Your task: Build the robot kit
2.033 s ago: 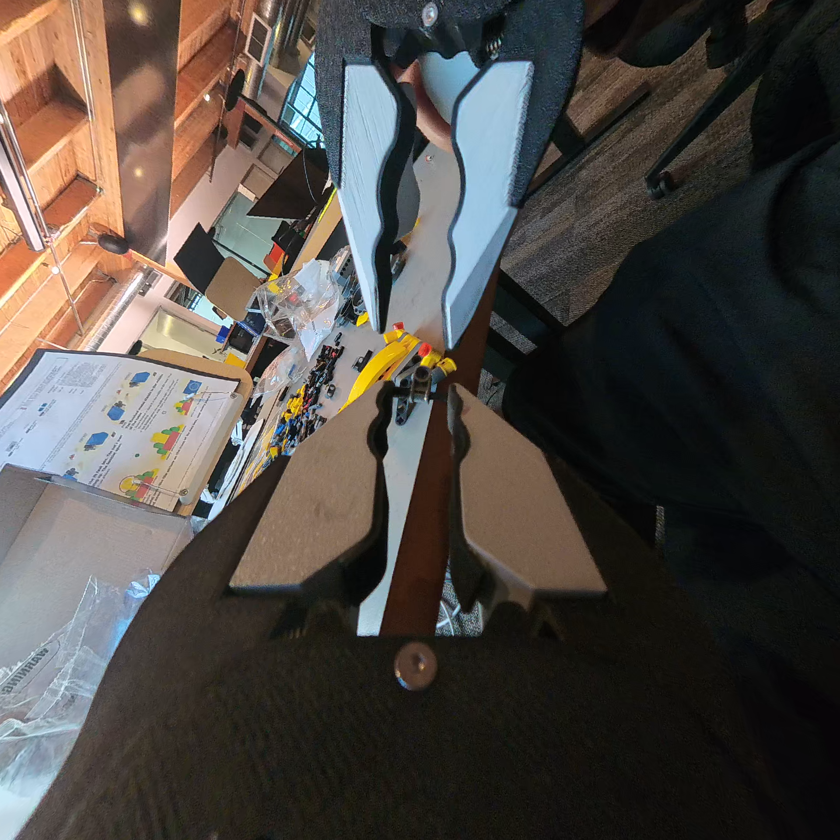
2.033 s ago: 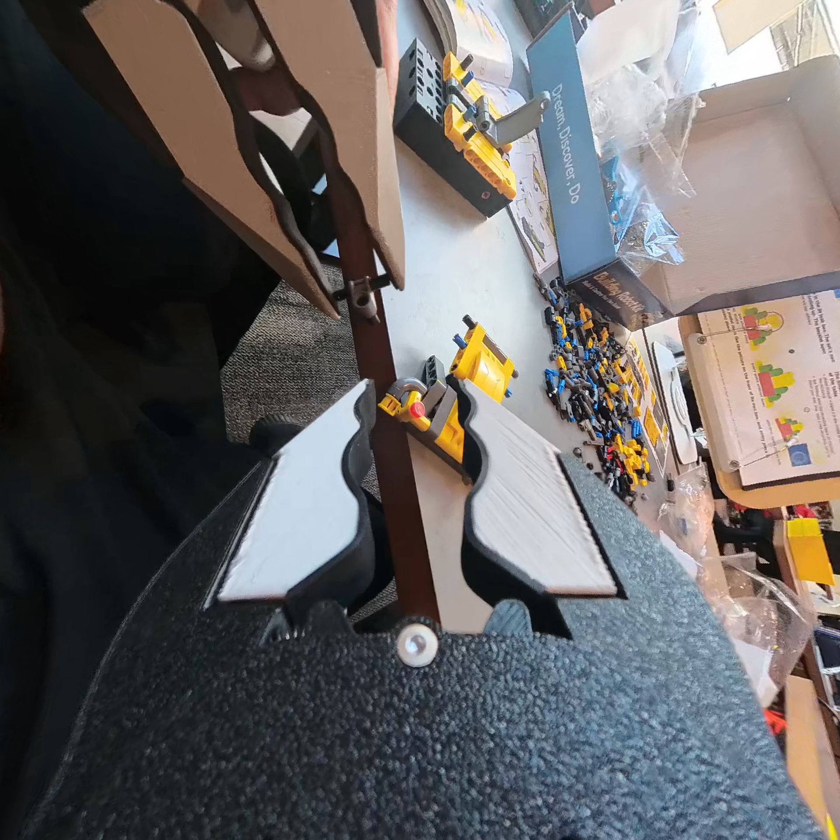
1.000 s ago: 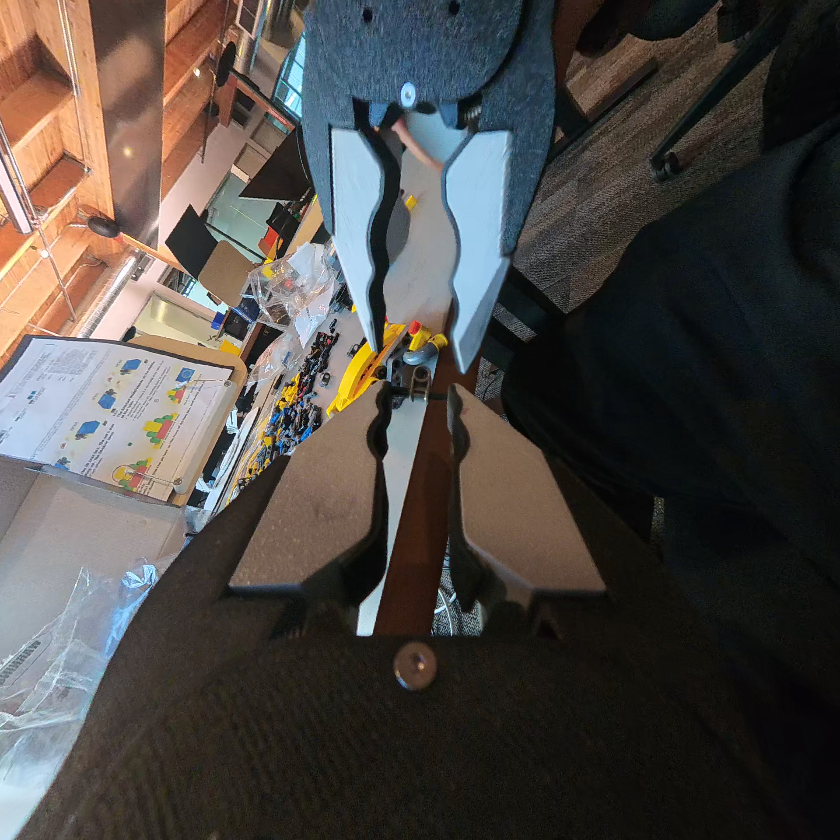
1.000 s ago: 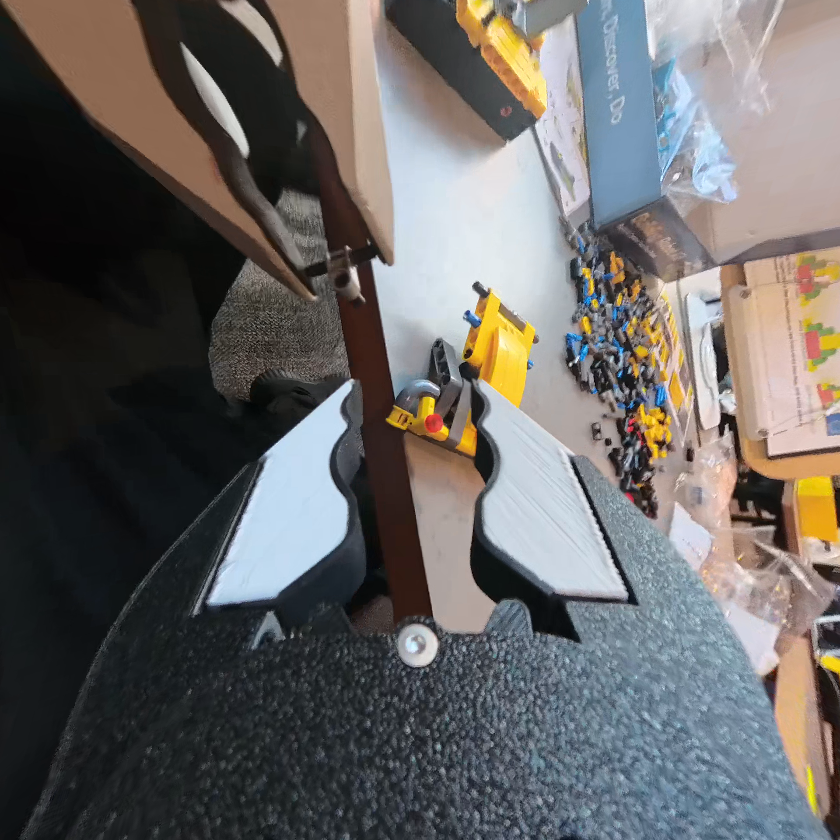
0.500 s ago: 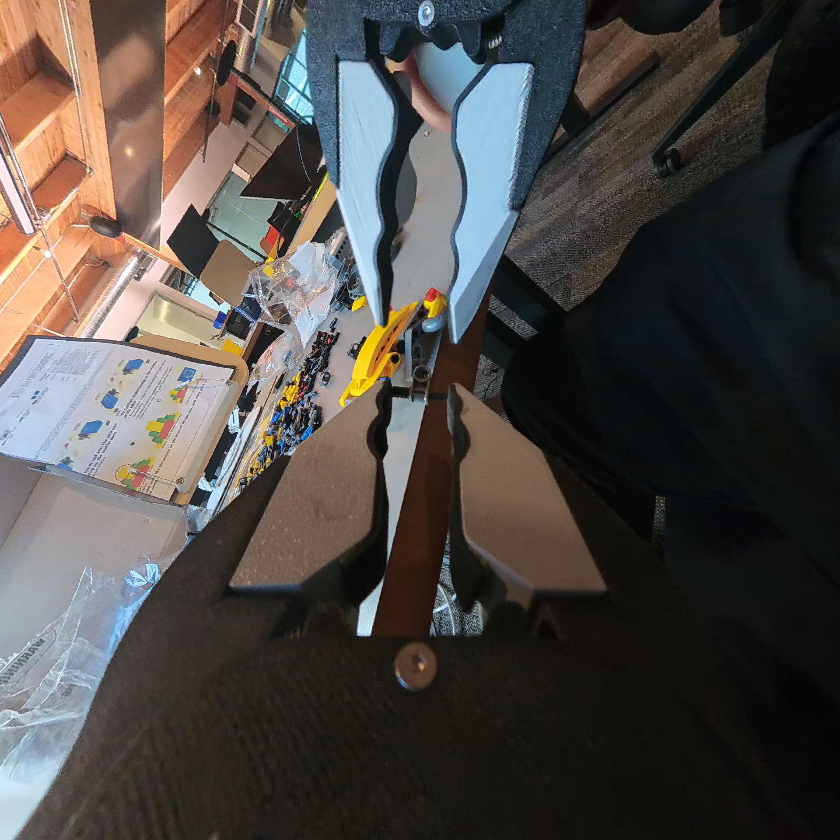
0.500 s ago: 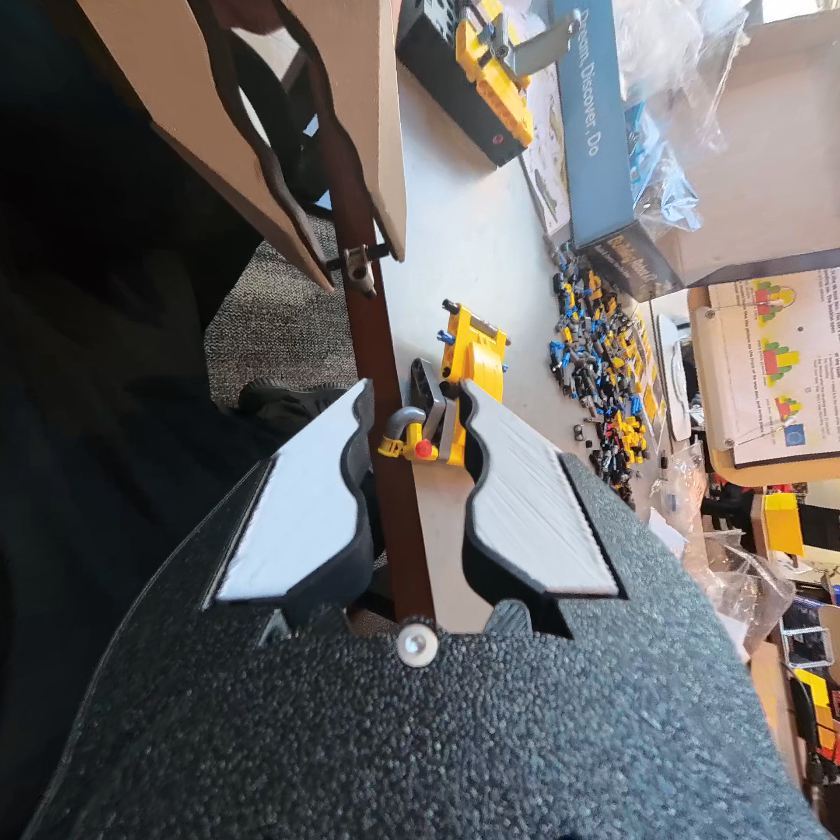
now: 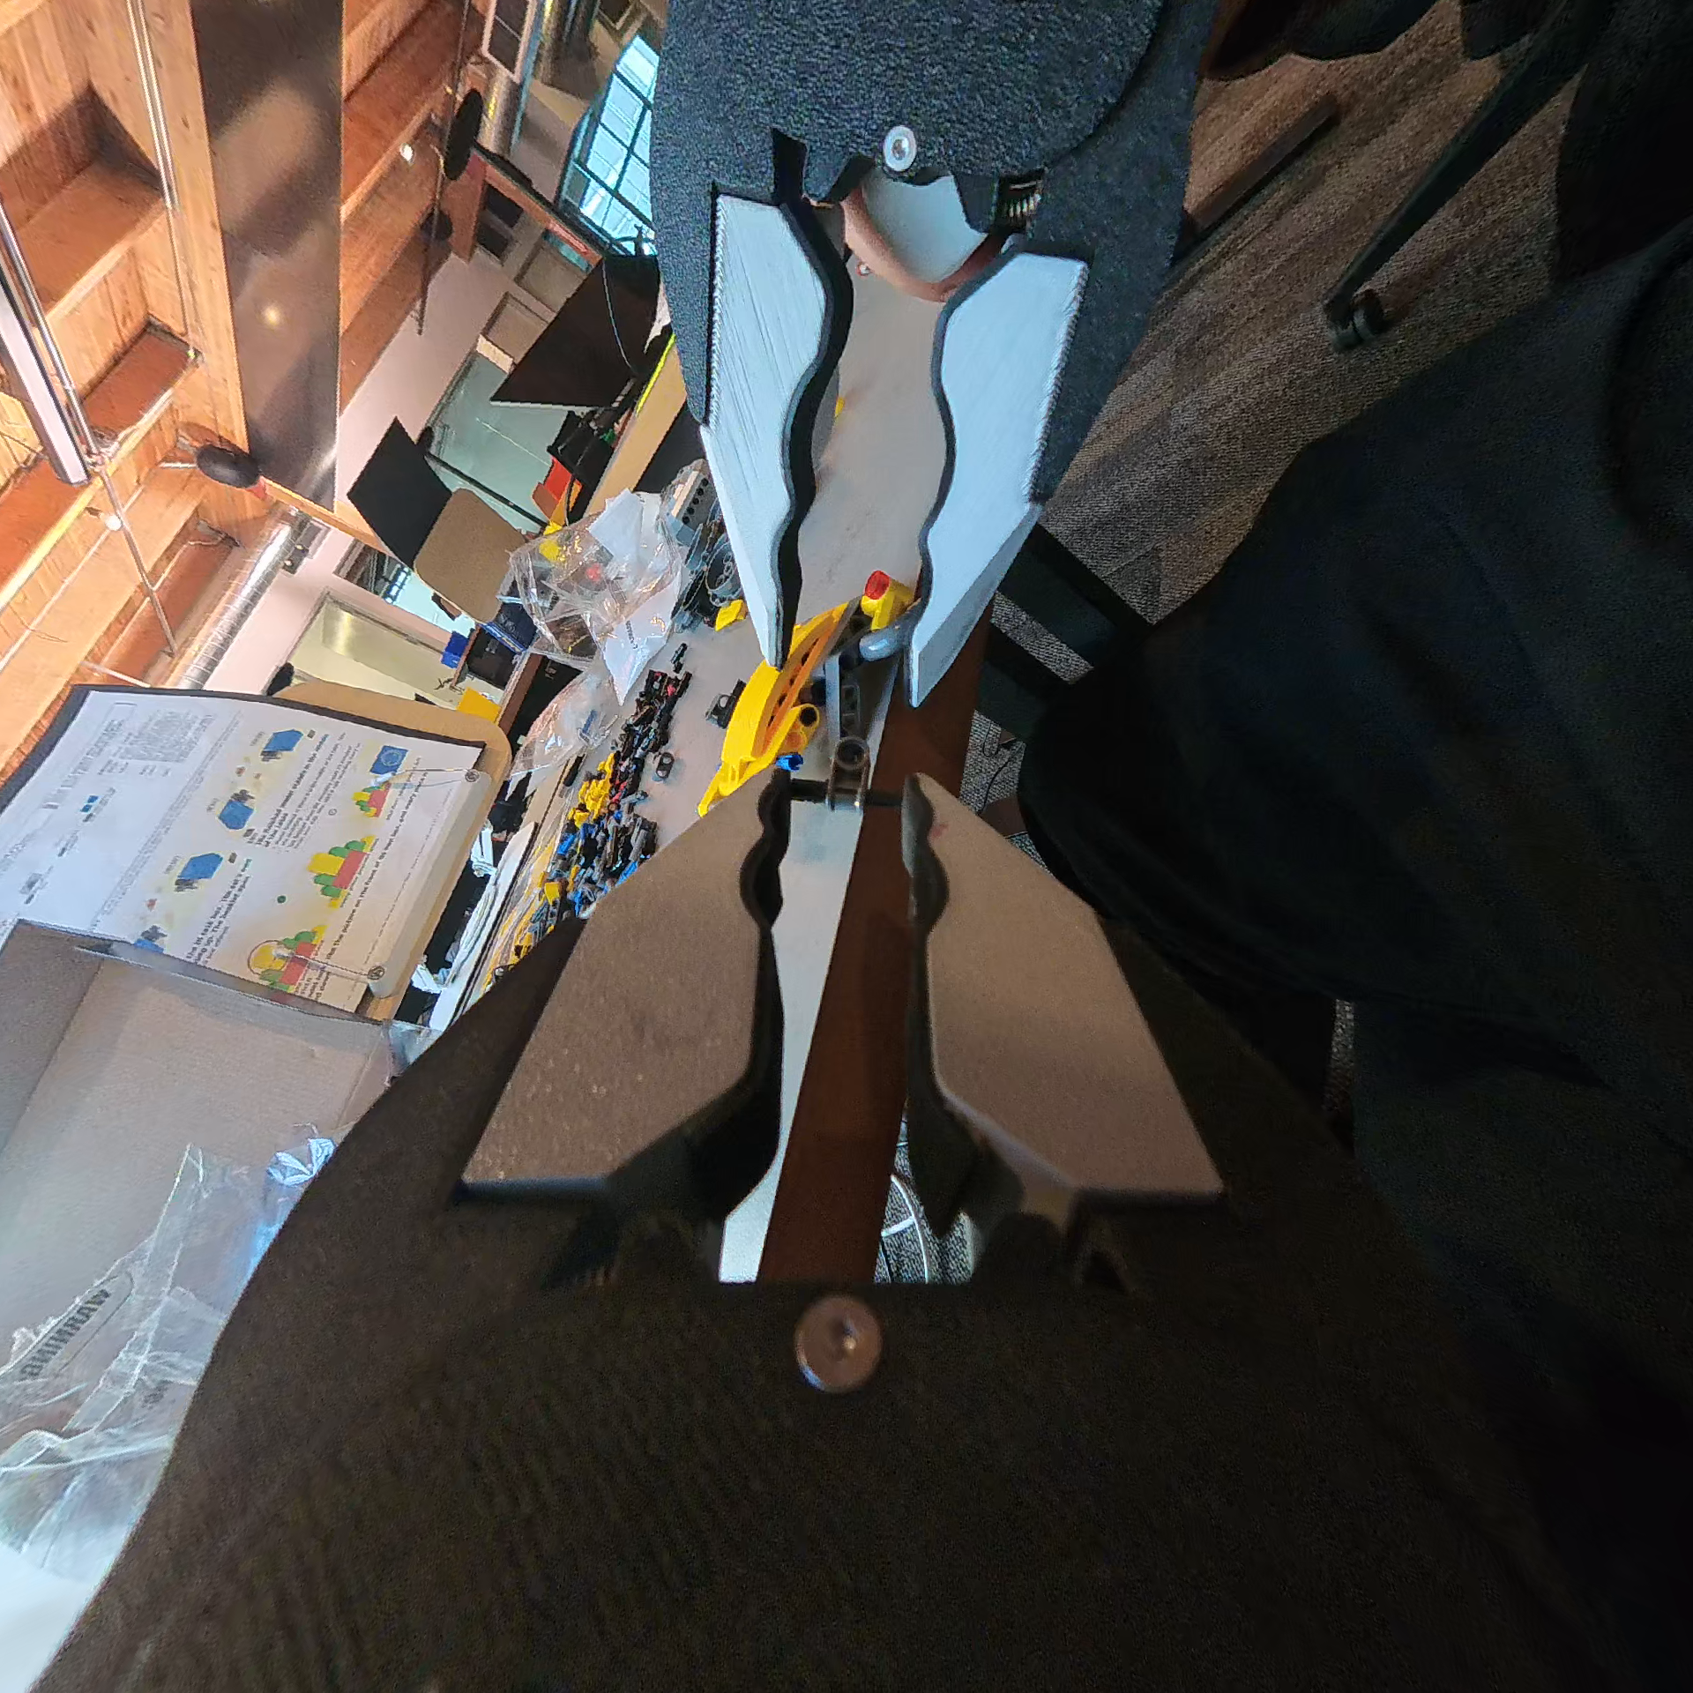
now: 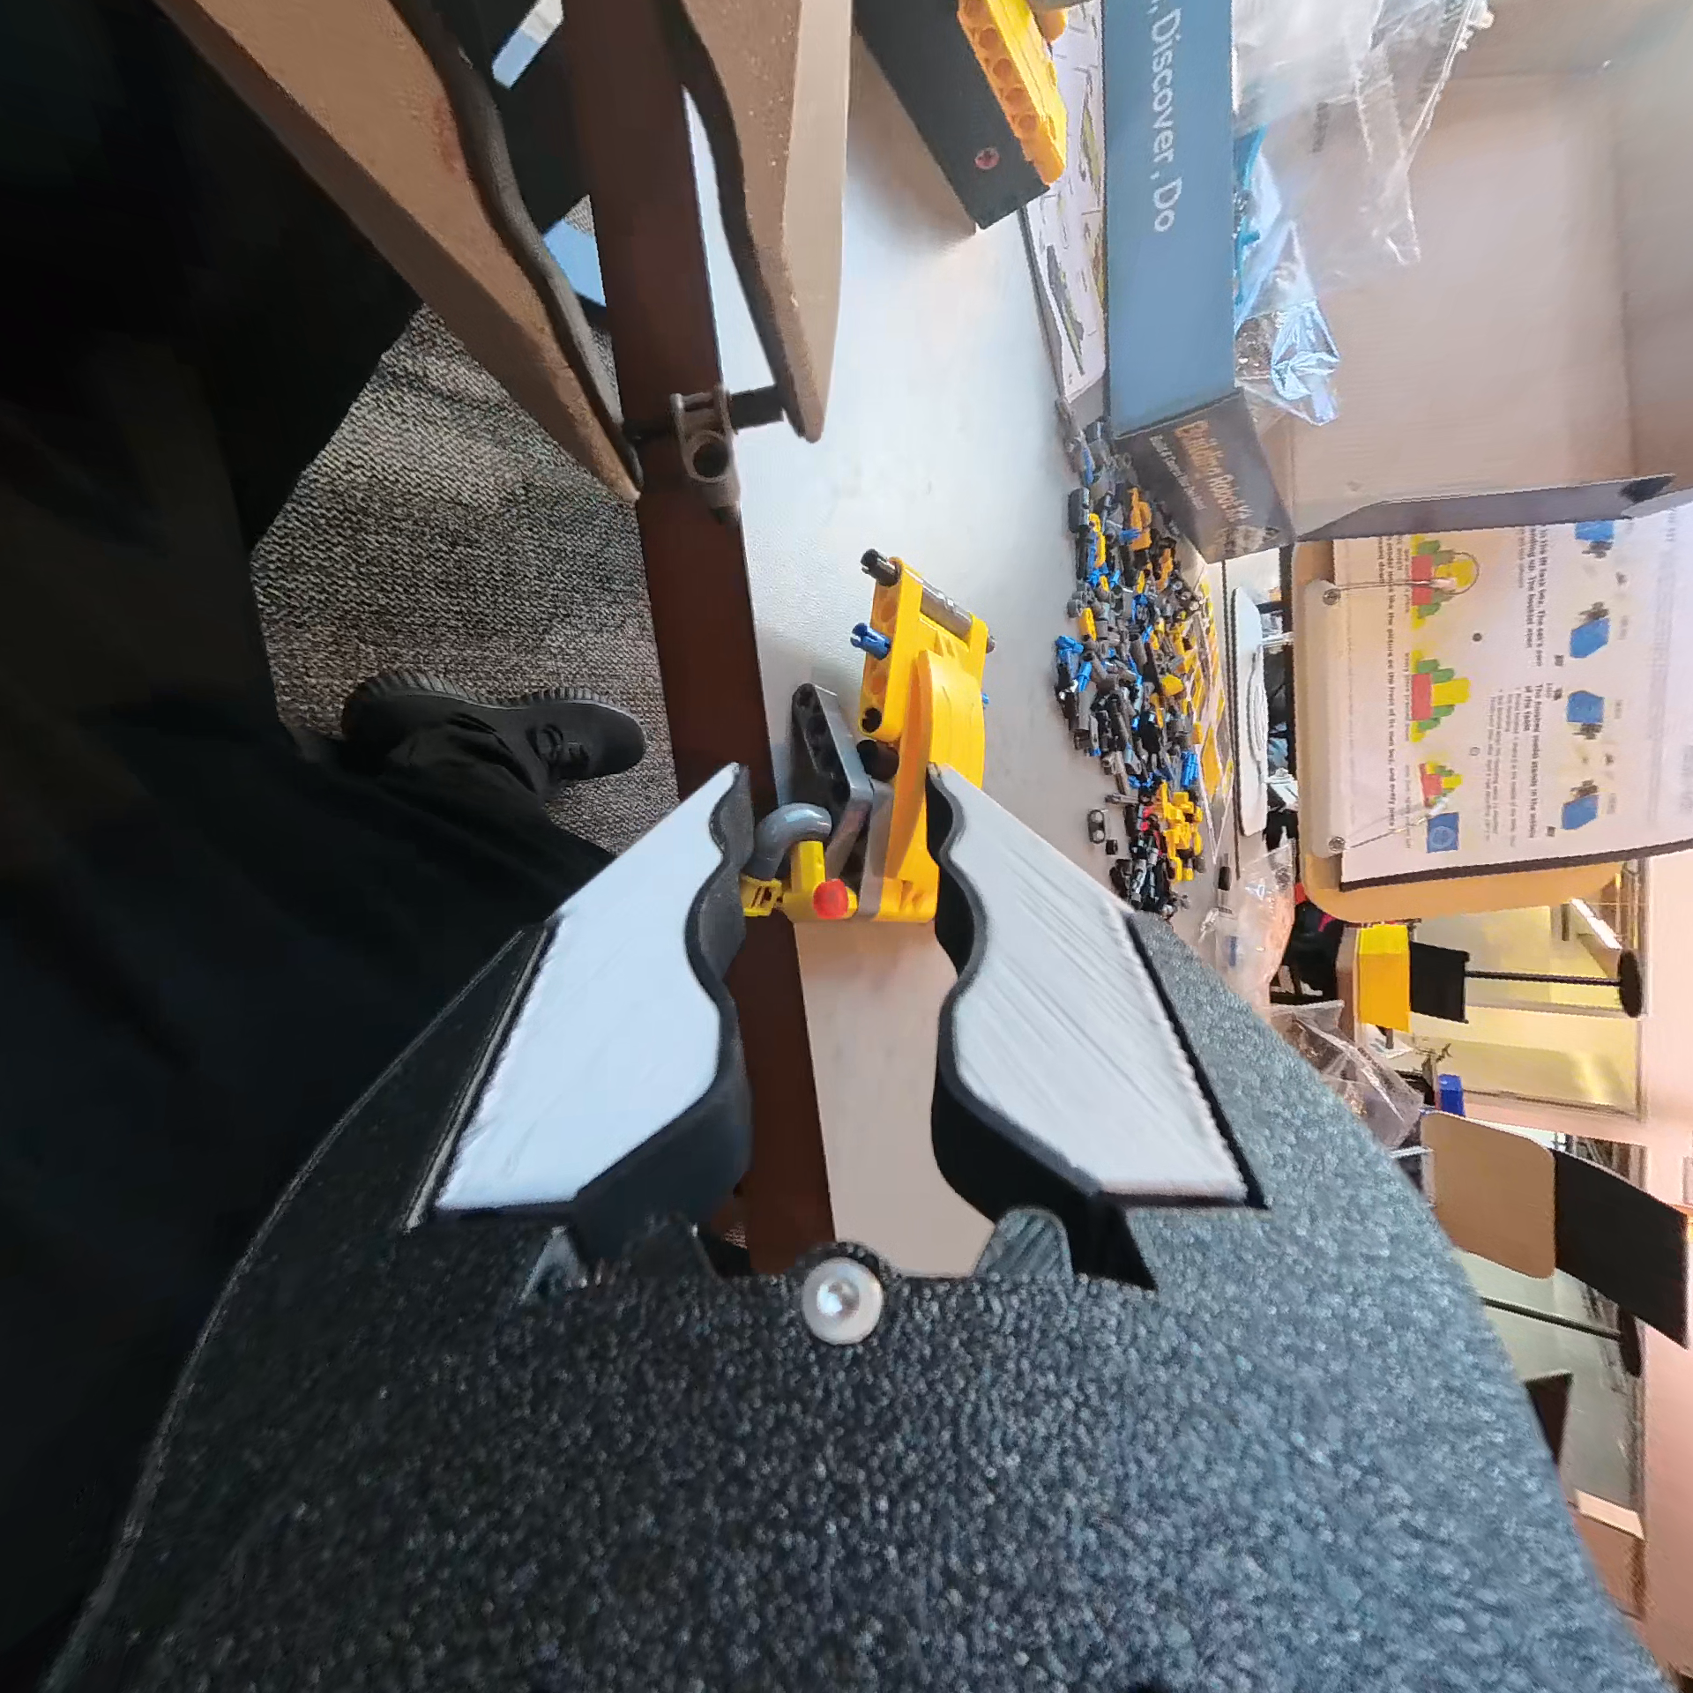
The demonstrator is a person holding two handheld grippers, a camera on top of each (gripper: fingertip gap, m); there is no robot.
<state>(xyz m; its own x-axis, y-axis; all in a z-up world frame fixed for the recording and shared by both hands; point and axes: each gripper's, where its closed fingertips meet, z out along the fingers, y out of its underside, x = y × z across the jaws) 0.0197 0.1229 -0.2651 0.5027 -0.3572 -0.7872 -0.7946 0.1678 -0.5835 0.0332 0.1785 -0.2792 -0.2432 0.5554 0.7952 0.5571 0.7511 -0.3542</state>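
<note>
My left gripper (image 7: 847, 792) is shut on a small grey connector (image 7: 847, 765) threaded on a thin black axle, pinched between its tan fingertips. It also shows at the top of the right wrist view (image 8: 721, 458), with the connector (image 8: 701, 440) hanging over the table's brown edge. My right gripper (image 8: 834, 779), with white fingers, is shut on a yellow and grey brick assembly (image 8: 907, 733) with a red stud and a grey hook. It holds the assembly just above the white table (image 8: 934, 412). In the left wrist view the right gripper (image 7: 847, 673) points toward me, and the assembly (image 7: 779, 696) is a short gap from the connector.
A pile of small loose parts (image 8: 1127, 696) lies on the table beyond the assembly. A blue box (image 8: 1154, 229), a black block with yellow beams (image 8: 962, 119) and plastic bags (image 7: 595, 577) stand farther off. An instruction sheet (image 8: 1502, 696) stands upright. A person's shoe (image 8: 495, 733) is below the table edge. The tips of one gripper are about 7 cm away from the tips of the other.
My right gripper has tilted and shifted with the yellow assembly, coming close to the connector and then drawing back a little. My left gripper has stayed almost still with the connector.
</note>
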